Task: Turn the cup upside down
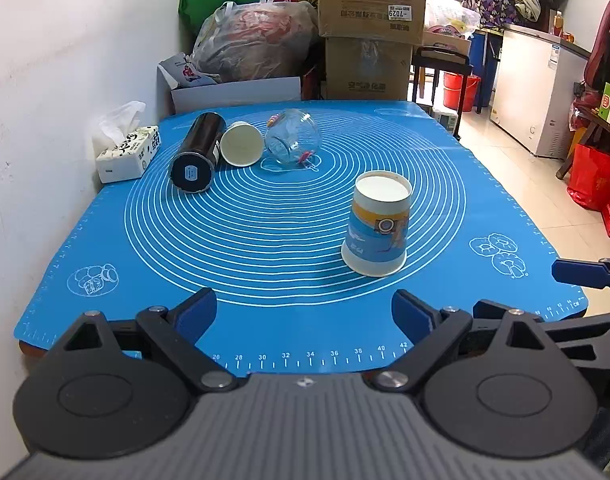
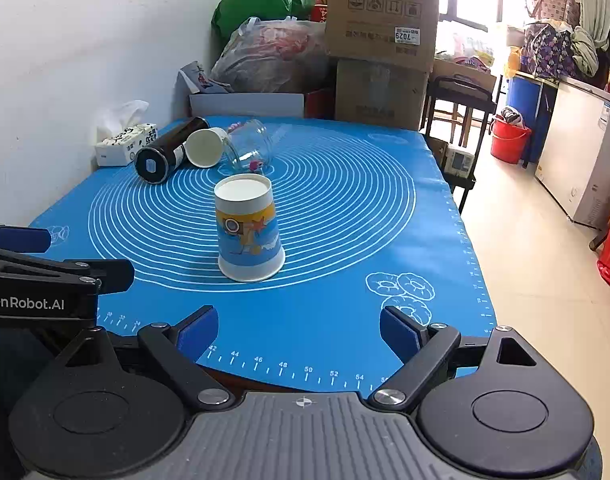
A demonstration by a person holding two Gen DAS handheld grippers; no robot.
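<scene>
A paper cup (image 1: 379,224) with blue and yellow print stands upside down on the blue mat (image 1: 265,220), its white base facing up and its wide rim on the mat. It also shows in the right wrist view (image 2: 249,228). My left gripper (image 1: 305,318) is open and empty, hovering over the mat's near edge, well short of the cup. My right gripper (image 2: 299,332) is open and empty, also near the front edge, with the cup ahead and slightly left. The right gripper's finger shows at the right edge of the left wrist view (image 1: 581,274).
At the far left of the mat lie a black flask (image 1: 197,152), a white paper cup (image 1: 241,143) on its side and a glass jar (image 1: 293,136) on its side. A tissue box (image 1: 129,152) sits by the wall. Boxes and bags stand behind the table.
</scene>
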